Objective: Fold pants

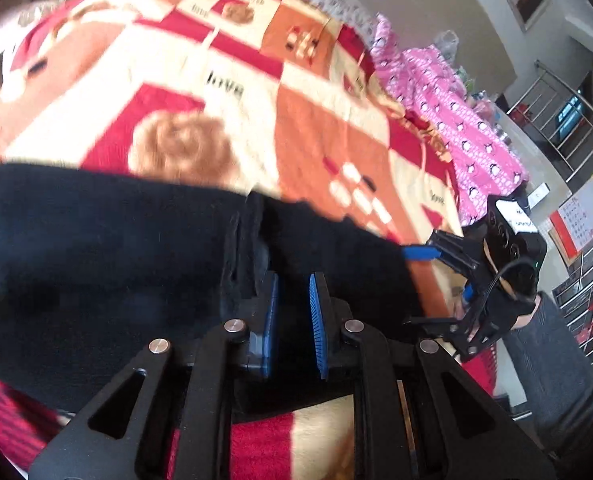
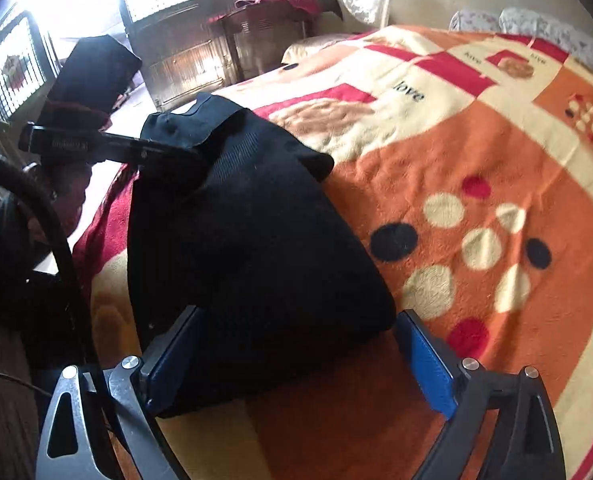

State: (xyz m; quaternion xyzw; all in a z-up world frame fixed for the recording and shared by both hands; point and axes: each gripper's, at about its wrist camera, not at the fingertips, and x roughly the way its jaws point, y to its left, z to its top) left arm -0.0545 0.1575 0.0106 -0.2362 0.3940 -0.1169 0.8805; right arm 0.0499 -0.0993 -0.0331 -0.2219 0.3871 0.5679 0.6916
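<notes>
Two grippers over one bed. Nearest in left wrist view: left gripper (image 1: 294, 320), blue pads (image 1: 318, 320) nearly together w/ a narrow gap, black cloth bunched at the left pad. In right wrist view that gripper (image 2: 168, 152) reaches in from the left edge and a fold of the pants wraps its tip, so reads as clamped on the pants.

Right gripper (image 2: 296, 360) jaws wide apart, one pad (image 2: 428, 364) each side of the pants' near end; pads not pressing on cloth. No earlier pic to compare. Seen from left wrist view, right gripper (image 1: 436, 280) sits at the pants' right end, one blue finger (image 1: 418, 252) level over the blanket, a gloved hand (image 1: 508, 292) and grey sleeve (image 1: 552, 344) behind it.

Pants (image 2: 248, 240): black, lying folded on the blanket (image 2: 476, 152) near the bed's edge, far corner lifted at left gripper.

Blanket: orange, red, cream squares, dots, "love" print. Both views motion-blurred.

Further off: pink patterned garment (image 1: 456, 120) along the bed's far side, metal railing (image 1: 576, 128) beyond; dark cabinet (image 2: 200, 52) and bright windows past the bed.
</notes>
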